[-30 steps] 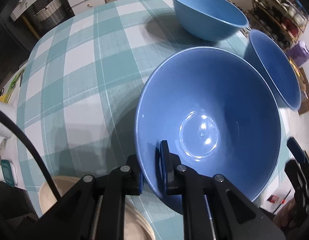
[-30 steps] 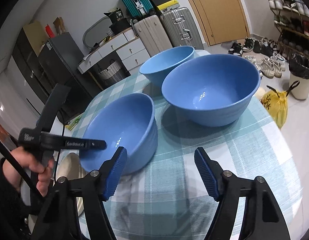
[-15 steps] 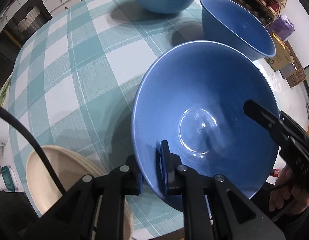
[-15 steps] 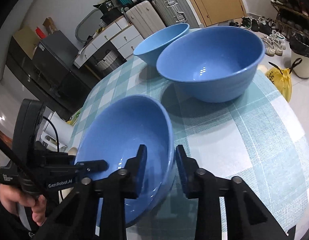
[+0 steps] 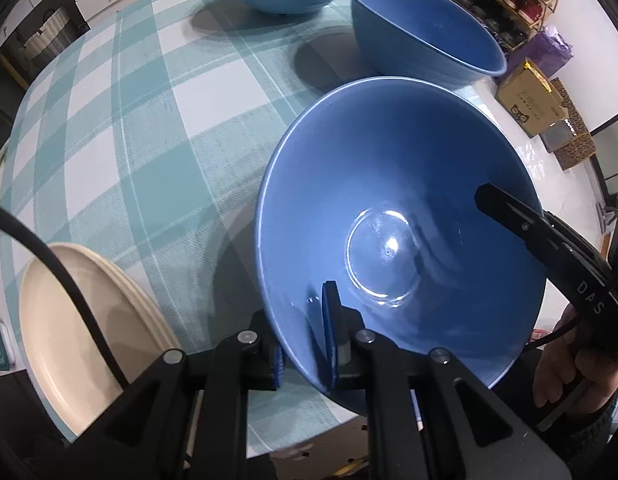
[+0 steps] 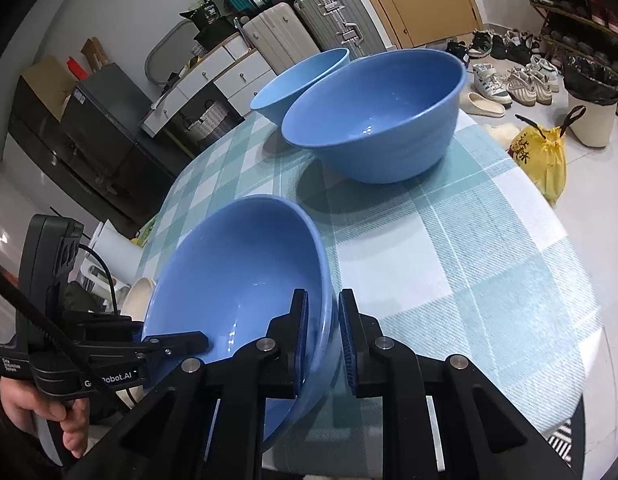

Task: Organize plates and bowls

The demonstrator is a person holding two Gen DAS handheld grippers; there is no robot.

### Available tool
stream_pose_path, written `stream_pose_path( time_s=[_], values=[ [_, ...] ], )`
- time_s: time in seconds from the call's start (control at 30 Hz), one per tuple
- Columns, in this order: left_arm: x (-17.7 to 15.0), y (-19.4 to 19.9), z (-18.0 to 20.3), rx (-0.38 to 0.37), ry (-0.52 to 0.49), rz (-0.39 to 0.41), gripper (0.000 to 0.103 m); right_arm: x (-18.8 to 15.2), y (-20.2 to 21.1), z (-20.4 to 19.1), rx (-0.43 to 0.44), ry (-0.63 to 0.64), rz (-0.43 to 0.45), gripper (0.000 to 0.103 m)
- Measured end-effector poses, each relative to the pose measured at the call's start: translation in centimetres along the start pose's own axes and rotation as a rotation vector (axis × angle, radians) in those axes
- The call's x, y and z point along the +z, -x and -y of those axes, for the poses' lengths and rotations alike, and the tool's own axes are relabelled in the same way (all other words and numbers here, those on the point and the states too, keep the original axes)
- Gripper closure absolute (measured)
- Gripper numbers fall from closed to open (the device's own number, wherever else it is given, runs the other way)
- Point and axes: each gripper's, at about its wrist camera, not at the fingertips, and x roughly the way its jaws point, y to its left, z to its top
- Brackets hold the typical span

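Between both claws — left claw (image 5: pixel 305 340), right claw (image 6: pixel 323 340) — blue bowl (image 5: pixel 389 216)

The left tool (image 5: pixel 305 338) is clamped on a bowl (image 5: pixel 401 232) rim, one finger inside, one outside. The right tool (image 6: pixel 323 340) is closed on the opposite rim likewise. Each tool is gripped by a hand (image 6: pixel 37 412) from behind.

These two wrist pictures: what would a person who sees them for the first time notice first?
First, the big blue bowl near the table's front edge, tilted and gripped by both tools: the left gripper and the right gripper each have their jaws closed over its rim. Behind it, two more blue bowls stand close together on the checked tablecloth. A cream plate lies at the left edge.
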Motion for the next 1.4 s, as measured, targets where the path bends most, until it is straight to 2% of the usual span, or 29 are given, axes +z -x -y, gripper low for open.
stream_pose_path(
  time_s=[0.17, 0.33, 0.47, 0.5, 0.53, 0.57, 0.63, 0.67, 0.8, 0.9, 1.07, 1.13, 1.3, 1.4],
  values=[
    [-0.8, -0.2, 1.0, -0.051, 0.020, 0.009, 0.089, -0.3, 1.2, 1.0, 0.004, -0.004, 0.029, 0.086],
    [-1.1, 0.0, 1.2, -0.074, 0.053, 0.027, 0.087, -0.5, 1.0, 1.0, 0.000, 0.000, 0.011, 0.086],
    [-1.6, 0.7, 0.9, -0.049, 0.098, 0.061, 0.085, -0.6, 0.8, 0.2, -0.066, 0.054, 0.013, 0.081],
    [-1.7, 0.9, 0.8, -0.049, 0.105, 0.072, 0.082, -0.6, 1.0, -0.1, -0.077, 0.079, 0.030, 0.081],
    [-1.7, 1.1, 0.6, -0.044, 0.112, 0.076, 0.080, -0.6, 1.3, -0.4, -0.090, 0.098, 0.049, 0.078],
    [-1.8, 1.3, 0.5, -0.039, 0.121, 0.084, 0.078, -0.6, 1.5, -0.6, -0.100, 0.114, 0.065, 0.069],
    [-1.9, 1.6, 0.1, -0.037, 0.130, 0.100, 0.069, -0.6, 2.0, -1.0, -0.108, 0.138, 0.100, 0.056],
    [-2.0, 2.1, -0.2, -0.028, 0.144, 0.119, 0.062, -0.5, 2.3, -1.1, -0.113, 0.141, 0.114, 0.054],
    [-2.5, 4.0, -1.6, -0.022, 0.222, 0.212, 0.060, -0.4, 3.3, -0.9, -0.120, 0.122, 0.159, 0.054],
    [-3.0, 5.3, -2.2, -0.024, 0.260, 0.295, 0.056, -0.1, 4.7, -1.1, -0.154, 0.128, 0.232, 0.047],
    [-5.6, 7.7, -3.6, -0.024, 0.329, 0.516, 0.053, -0.1, 7.0, -1.9, -0.135, 0.151, 0.353, 0.035],
    [-6.5, 8.2, -4.0, 0.002, 0.352, 0.595, 0.053, -0.2, 7.7, -2.6, -0.115, 0.174, 0.396, 0.035],
    [-7.9, 8.6, -4.6, 0.047, 0.365, 0.724, 0.052, -0.3, 8.4, -3.9, -0.074, 0.227, 0.436, 0.029],
    [-8.4, 8.7, -4.3, 0.105, 0.321, 0.802, 0.051, -0.4, 8.3, -4.2, -0.055, 0.232, 0.429, 0.028]
  ],
)
